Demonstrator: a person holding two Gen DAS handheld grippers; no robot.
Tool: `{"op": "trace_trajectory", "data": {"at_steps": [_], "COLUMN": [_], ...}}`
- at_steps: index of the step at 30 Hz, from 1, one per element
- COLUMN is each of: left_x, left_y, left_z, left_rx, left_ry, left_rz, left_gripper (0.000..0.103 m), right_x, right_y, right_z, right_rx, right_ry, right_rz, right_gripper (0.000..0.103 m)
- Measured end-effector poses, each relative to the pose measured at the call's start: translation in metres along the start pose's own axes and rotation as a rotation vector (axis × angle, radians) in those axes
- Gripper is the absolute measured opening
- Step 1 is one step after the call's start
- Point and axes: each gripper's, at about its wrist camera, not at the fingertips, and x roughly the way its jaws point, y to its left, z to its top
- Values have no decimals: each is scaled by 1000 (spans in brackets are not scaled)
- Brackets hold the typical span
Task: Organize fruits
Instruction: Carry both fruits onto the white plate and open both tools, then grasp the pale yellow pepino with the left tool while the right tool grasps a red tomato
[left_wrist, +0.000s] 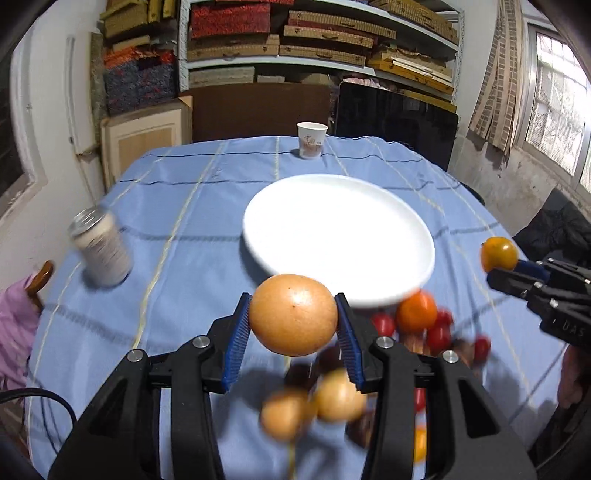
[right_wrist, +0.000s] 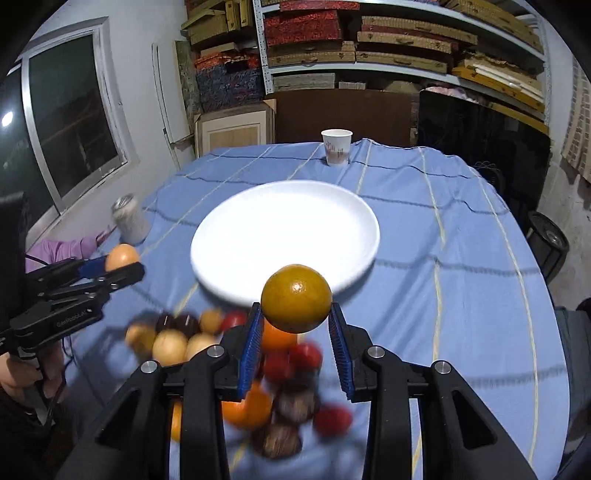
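Observation:
My left gripper is shut on a pale orange round fruit and holds it above the table, just short of the white plate. My right gripper is shut on a greenish-orange citrus, near the plate's front rim. Each gripper shows in the other's view, the right one at the right edge, the left one at the left. A blurred pile of fruit lies on the blue cloth below both grippers: tan, red, orange and dark brown pieces. The pile also shows in the left wrist view.
A metal can stands left of the plate. A paper cup stands at the table's far edge. The blue checked tablecloth covers the table. Shelves of boxes fill the back wall. A black fan stands right of the table.

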Motion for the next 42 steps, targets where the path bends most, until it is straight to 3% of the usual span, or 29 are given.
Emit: {"op": "trace_trajectory", "data": {"at_steps": [8, 10, 11, 13, 15, 20, 27, 33, 38, 42], "left_x": [112, 133, 137, 130, 109, 60, 3, -6, 4, 14], "left_y": [-5, -3, -1, 3, 6, 5, -2, 2, 6, 9], "left_z": [76, 86, 90, 92, 90, 60, -32, -81, -97, -94], "left_rx": [-15, -32, -52, -77, -82, -28, 125, 155, 156, 128], "left_ry": [108, 150, 159, 126, 52, 21, 48, 90, 116, 149], "left_rz": [11, -4, -16, -9, 15, 6, 39, 72, 147, 142], "left_gripper": [44, 45, 48, 77, 89, 89, 90, 90, 90, 90], "right_x": [101, 115, 115, 106, 92, 50, 7, 8, 3, 3], "right_y": [-20, -21, -21, -20, -16, -10, -24, -30, -14, -3], "right_z": [69, 79, 84, 85, 80, 42, -42, -93, -98, -98], "right_rx": [1, -4, -11, -19, -35, -31, 80, 174, 108, 52], "right_ry": [86, 71, 44, 15, -12, -35, -28, 7, -30, -41], "right_rz": [-30, -53, -75, -82, -73, -47, -11, 30, -21, -43], "right_gripper": [37, 50, 59, 59, 59, 61, 65, 65, 65, 65]}}
